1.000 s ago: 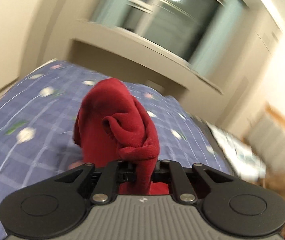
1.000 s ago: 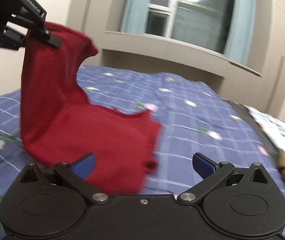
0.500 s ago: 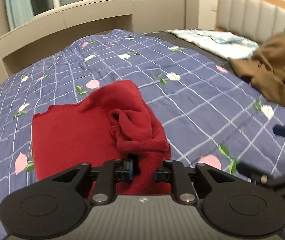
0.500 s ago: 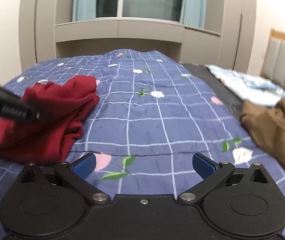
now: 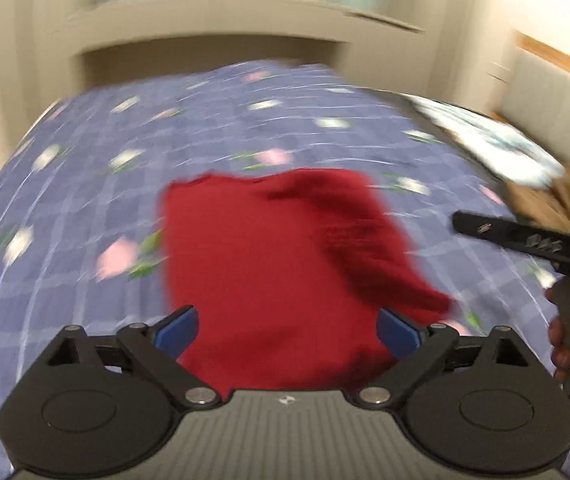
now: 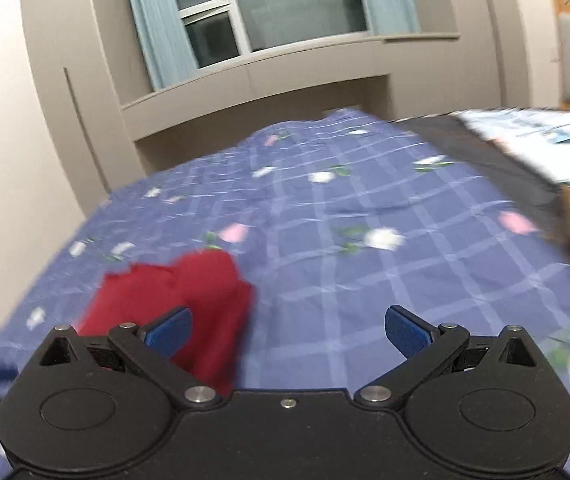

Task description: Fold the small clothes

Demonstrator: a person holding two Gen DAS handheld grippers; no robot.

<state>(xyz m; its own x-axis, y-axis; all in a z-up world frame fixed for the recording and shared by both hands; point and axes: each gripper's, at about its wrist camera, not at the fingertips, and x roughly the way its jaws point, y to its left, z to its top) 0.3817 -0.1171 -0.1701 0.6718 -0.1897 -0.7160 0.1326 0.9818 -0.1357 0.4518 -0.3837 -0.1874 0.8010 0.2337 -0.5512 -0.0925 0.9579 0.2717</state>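
Observation:
A small red knit garment (image 5: pixel 269 264) lies on the blue checked bedspread (image 5: pixel 85 208), one part folded over toward the right. My left gripper (image 5: pixel 287 330) is open just above its near edge, holding nothing. The right gripper's body shows at the right of the left wrist view (image 5: pixel 525 240), held by a hand. In the right wrist view the red garment (image 6: pixel 189 300) lies low left and my right gripper (image 6: pixel 287 330) is open and empty over the bedspread (image 6: pixel 365 208), right of the garment. Both views are blurred.
A brown garment (image 5: pixel 557 196) and a white-and-blue printed cloth (image 5: pixel 497 140) lie at the bed's right side. A padded headboard (image 5: pixel 557 92) is at the right. A window with blue curtains (image 6: pixel 269 8) and a beige ledge stand beyond the bed's far end.
My left gripper has opened and let go of the red garment, which now lies on the bed. The right gripper stayed open and swung slightly left toward the garment.

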